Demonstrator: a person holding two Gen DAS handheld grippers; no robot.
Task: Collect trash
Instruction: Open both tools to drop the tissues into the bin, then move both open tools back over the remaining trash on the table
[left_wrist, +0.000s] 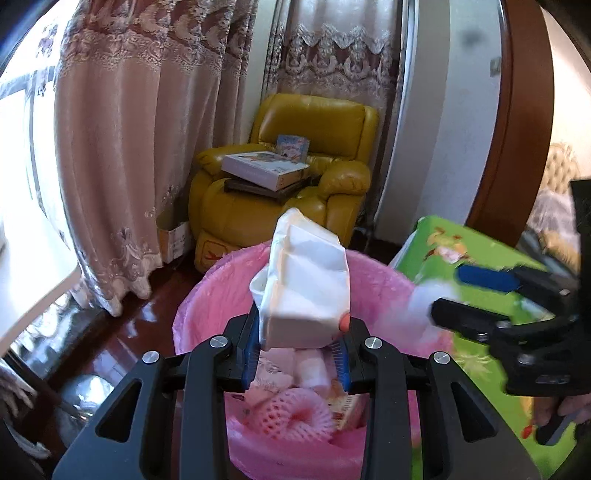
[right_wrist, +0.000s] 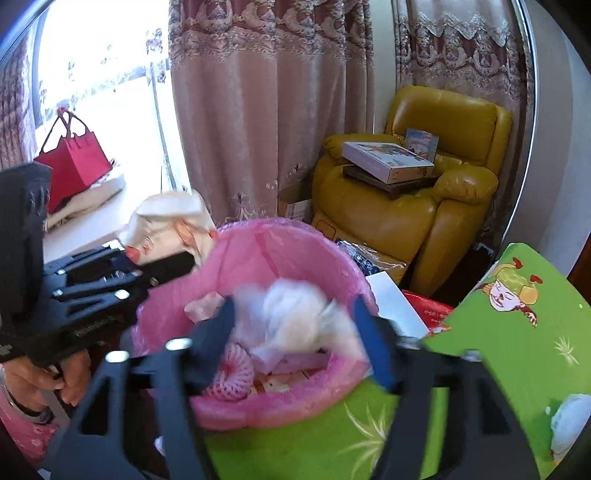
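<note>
Left hand-held gripper (left_wrist: 295, 350): clamped tight on a crumpled white carton with an orange cap (left_wrist: 303, 291), held above the bin mouth.
Right hand-held gripper (right_wrist: 295, 332): jaws spread apart, no pad pressing on the blurred white wad (right_wrist: 291, 317) between them; wad apparently loose and over the bin.
Bin (left_wrist: 207, 295): pink-lined, on the floor beside a green printed mat (right_wrist: 517, 350); already holding a pink foam net (left_wrist: 291, 413), wrappers and small packets.
Task item position: carton over the near half of the bin, not yet released; wad above the opening, towards the mat side.
Risk, carton: bulky and held by its lower end only; released while tilted, likely to catch the rim and tip out onto the floor.
Risk, wad: light and soft; could drift or snag on a fingertip and land on the mat instead of inside.
Risk, crowding: both tools close over one opening; a knock between them could jog the carton loose early.
Left wrist view only: blue pads gripping the carton, bin contents directly below.
Right wrist view only: red bag (right_wrist: 74, 162) on a pale worktop (right_wrist: 85, 225) by the window, person's hand (right_wrist: 48, 376) on the left tool, packets behind the bin.
Both views: yellow armchair (left_wrist: 280, 192) stacked with boxes.
</note>
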